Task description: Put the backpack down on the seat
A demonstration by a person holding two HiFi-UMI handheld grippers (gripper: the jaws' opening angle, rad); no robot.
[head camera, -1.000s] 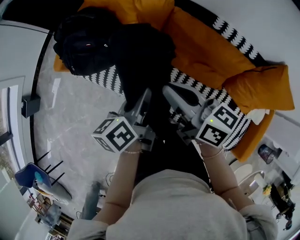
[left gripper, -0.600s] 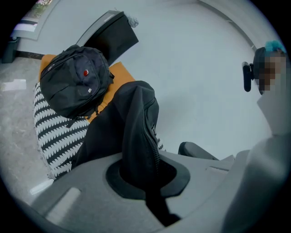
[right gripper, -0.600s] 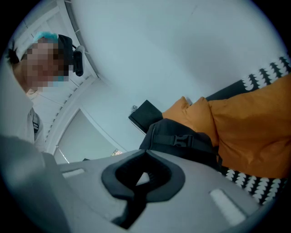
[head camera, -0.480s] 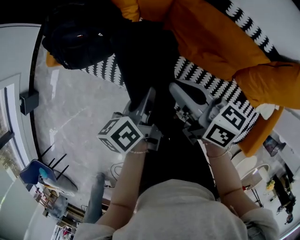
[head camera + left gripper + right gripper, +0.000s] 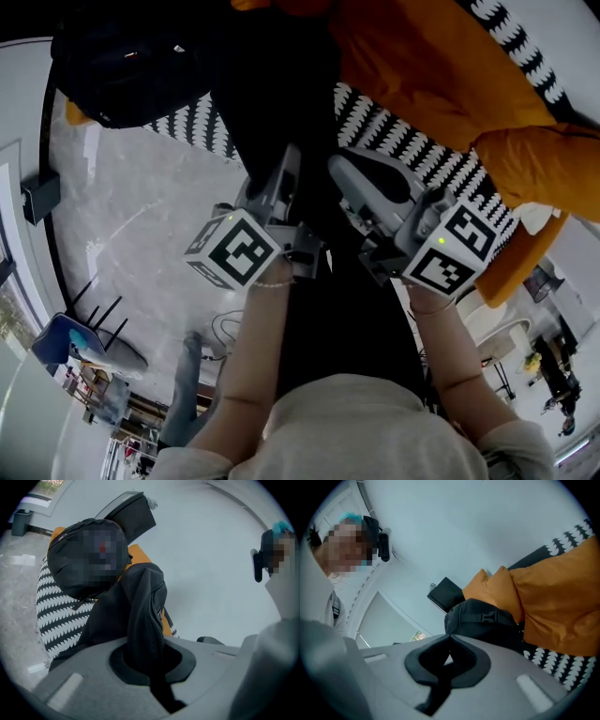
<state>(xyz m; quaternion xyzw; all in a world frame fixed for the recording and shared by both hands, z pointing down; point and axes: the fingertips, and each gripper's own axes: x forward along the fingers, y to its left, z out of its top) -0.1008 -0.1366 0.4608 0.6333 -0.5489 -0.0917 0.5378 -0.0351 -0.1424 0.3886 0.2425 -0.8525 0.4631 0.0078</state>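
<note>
Black backpack [image 5: 281, 103], orange cushion [image 5: 422, 66], seemingly zigzag black-white seat [image 5: 403, 141].

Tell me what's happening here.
A person with a gripper in each hand holds a black backpack over a sofa with a black-and-white patterned seat and orange cushions. The left gripper is shut on a fold of the backpack's fabric beside its zipper. The right gripper has its fingers together close by; whether they pinch any fabric is unclear. A second black bag lies at the sofa's end. Whether the backpack touches the seat cannot be told.
</note>
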